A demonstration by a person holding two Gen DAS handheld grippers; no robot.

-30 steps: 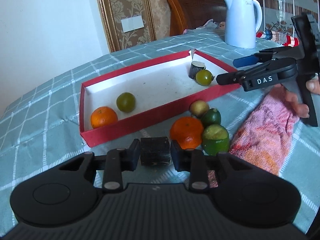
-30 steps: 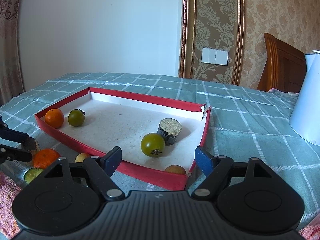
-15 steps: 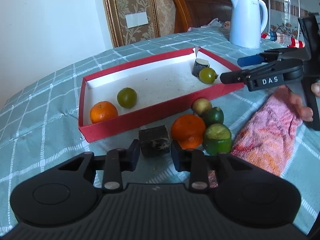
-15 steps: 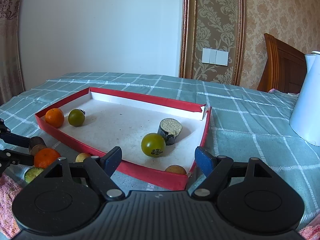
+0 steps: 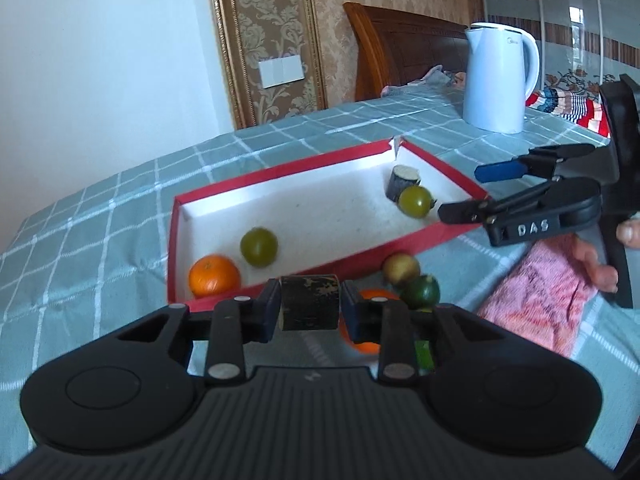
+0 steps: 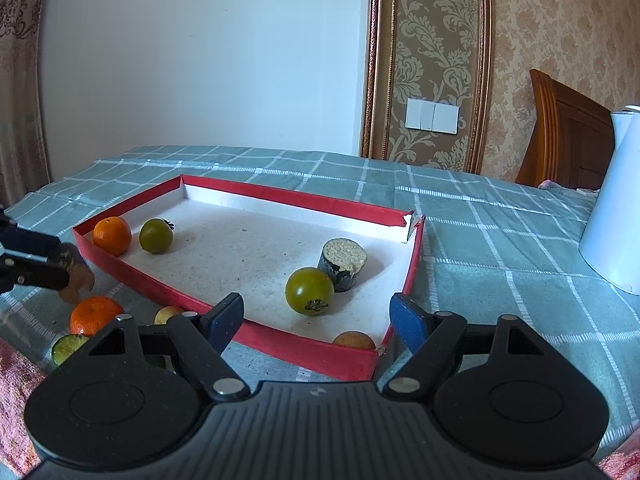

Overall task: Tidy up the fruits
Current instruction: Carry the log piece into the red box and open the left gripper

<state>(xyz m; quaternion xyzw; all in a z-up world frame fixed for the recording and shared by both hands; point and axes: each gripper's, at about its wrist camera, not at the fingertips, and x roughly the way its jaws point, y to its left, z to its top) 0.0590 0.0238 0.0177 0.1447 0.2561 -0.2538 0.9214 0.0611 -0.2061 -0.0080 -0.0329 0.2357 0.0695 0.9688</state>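
My left gripper (image 5: 310,308) is shut on a dark cylindrical chunk (image 5: 310,302) and holds it off the cloth, just before the red tray's near wall (image 5: 400,242). Inside the tray lie an orange (image 5: 214,276), two green tomatoes (image 5: 259,247) (image 5: 416,201) and a second dark chunk (image 5: 402,182). A tan fruit (image 5: 401,268), a green lime (image 5: 420,292) and a half-hidden orange (image 5: 370,346) rest outside the tray. My right gripper (image 6: 318,316) hangs open and empty over the tray's right corner, near another tan fruit (image 6: 354,340).
A white kettle (image 5: 498,80) stands beyond the tray on the checked tablecloth (image 5: 100,240). A pink cloth (image 5: 536,300) lies at the right, under a person's hand (image 5: 600,268). Behind the table is a wooden chair (image 5: 400,40).
The left gripper has lifted the dark chunk off the table and carried it toward the tray's near wall. The right gripper has stayed in place and open.
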